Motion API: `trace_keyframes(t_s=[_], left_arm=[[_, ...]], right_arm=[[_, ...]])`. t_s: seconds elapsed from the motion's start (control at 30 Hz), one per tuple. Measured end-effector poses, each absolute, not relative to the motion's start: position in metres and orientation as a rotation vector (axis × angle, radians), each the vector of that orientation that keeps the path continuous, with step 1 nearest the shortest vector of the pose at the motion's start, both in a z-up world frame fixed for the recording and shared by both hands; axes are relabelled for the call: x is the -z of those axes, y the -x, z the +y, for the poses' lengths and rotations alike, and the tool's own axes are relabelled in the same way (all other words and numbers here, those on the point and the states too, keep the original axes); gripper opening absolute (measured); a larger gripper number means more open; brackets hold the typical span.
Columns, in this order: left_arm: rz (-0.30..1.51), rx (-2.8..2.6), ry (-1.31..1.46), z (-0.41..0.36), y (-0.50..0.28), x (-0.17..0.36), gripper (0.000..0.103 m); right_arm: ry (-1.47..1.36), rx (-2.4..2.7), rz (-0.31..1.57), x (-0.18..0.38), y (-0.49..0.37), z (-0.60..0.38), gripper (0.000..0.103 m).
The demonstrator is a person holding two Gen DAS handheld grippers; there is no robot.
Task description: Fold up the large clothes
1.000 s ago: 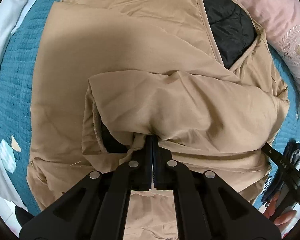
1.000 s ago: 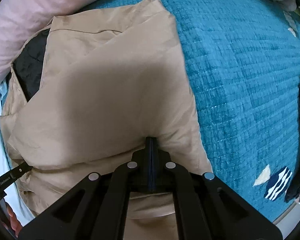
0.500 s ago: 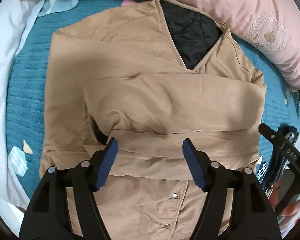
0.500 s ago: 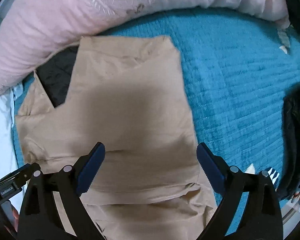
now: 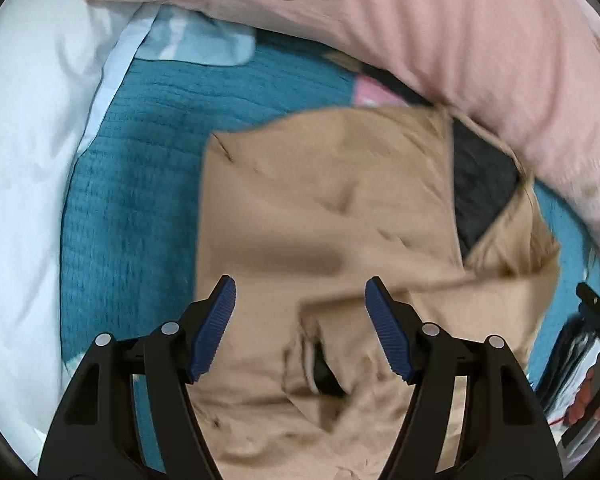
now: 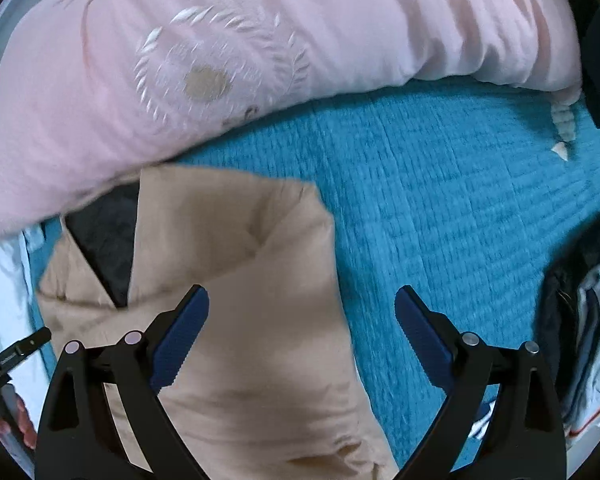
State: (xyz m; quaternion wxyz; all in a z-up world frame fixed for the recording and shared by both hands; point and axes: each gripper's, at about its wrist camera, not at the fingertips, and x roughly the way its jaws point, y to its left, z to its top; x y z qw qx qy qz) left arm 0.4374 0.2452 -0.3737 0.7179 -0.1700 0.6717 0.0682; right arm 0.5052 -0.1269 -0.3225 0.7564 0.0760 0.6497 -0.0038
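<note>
A tan jacket [image 5: 320,208] with a black quilted lining [image 5: 480,196] lies on the teal bedspread [image 5: 140,208], its sleeves folded across the body. My left gripper [image 5: 300,300] is open and empty above the jacket's left half. In the right wrist view the jacket [image 6: 240,280] fills the lower left, its lining [image 6: 108,240] showing at the collar. My right gripper [image 6: 302,308] is open and empty over the jacket's right edge and the bedspread [image 6: 440,220]. The other gripper's tip shows at the right edge of the left view [image 5: 596,308].
A pink duvet [image 6: 240,60] lies along the far side, touching the collar. A white pillow [image 5: 24,160] is at the left. A pile of dark and white clothes [image 6: 580,300] lies at the right edge of the bed.
Both grippers let go of the folded sleeves, opened wide, and pulled back and up from the jacket. The views now tilt toward the pink duvet.
</note>
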Motion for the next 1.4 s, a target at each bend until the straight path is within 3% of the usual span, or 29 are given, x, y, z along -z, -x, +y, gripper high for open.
trace_keyframes(t_s=[0.33,0.47,0.57,0.7,0.73,0.77,0.87,1.4], left_arm=[[1.528,-0.123,0.561,0.306,-0.489,0.407,0.068],[1.547,-0.111,0.608,0.314,-0.502,0.426,0.068],[1.563,-0.130,0.580,0.312,-0.508,0.437,0.066],[1.574,-0.150,0.444,0.298,-0.510,0.431,0.037],[1.572,-0.134,0.427,0.295,-0.510,0.427,0.027],[1.573,-0.121,0.419,0.293,-0.510,0.426,0.022],[1.569,-0.121,0.400,0.288,-0.506,0.415,0.018],[1.454,-0.049,0.388,0.292,-0.466,0.319,0.017]], right_arm=[[-0.257,-0.069,1.513,0.366,-0.566,-0.127,0.091],[-0.269,-0.099,1.562,0.390,-0.580,-0.121,0.083],[-0.210,-0.080,1.590,0.407,-0.583,-0.114,0.059],[-0.103,-0.080,1.540,0.409,-0.575,-0.105,0.026],[-0.119,-0.079,1.537,0.407,-0.574,-0.106,0.023],[-0.143,-0.067,1.528,0.404,-0.572,-0.108,0.022],[-0.157,-0.057,1.507,0.392,-0.568,-0.109,0.018],[-0.143,-0.046,1.368,0.282,-0.516,-0.118,0.016]])
